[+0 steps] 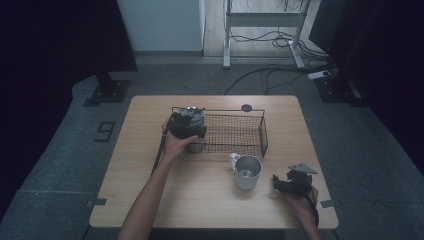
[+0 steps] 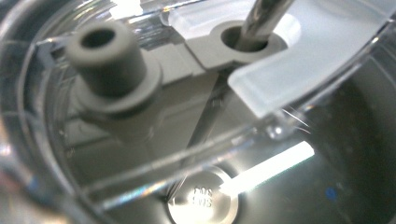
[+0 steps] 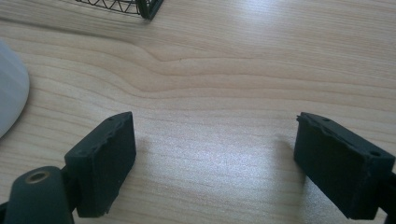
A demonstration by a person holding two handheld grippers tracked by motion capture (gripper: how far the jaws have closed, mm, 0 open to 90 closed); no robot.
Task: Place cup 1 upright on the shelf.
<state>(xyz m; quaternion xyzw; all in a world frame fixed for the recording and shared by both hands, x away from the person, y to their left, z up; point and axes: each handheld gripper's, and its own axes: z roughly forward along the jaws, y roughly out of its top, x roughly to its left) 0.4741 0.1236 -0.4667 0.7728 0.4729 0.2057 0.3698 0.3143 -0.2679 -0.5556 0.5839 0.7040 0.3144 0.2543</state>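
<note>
Looking down from the high view, the left gripper [image 1: 191, 131] sits on a lidded cup [image 1: 196, 145] at the near-left corner of the wire basket [image 1: 263, 131], likely clamped on it. The right gripper [image 1: 289, 183] rests apart, beside the steel mug [image 1: 247, 172]. Close up, the left gripper view shows a clear lid [image 2: 299, 60], grey spout [image 2: 103, 58] and metal straw [image 2: 264, 18]. On the right gripper view, jaws stand apart over bare table [image 3: 219, 79].

The left gripper [image 1: 189, 125] covers the container [image 1: 196, 145] at the wire basket's [image 1: 250, 131] left end, so its jaws and grip cannot be read. In the left gripper view the clear lid [image 2: 299, 65] is blurred and cropped. The mug [image 3: 10, 95] is cut by the right gripper view's left edge.
</note>
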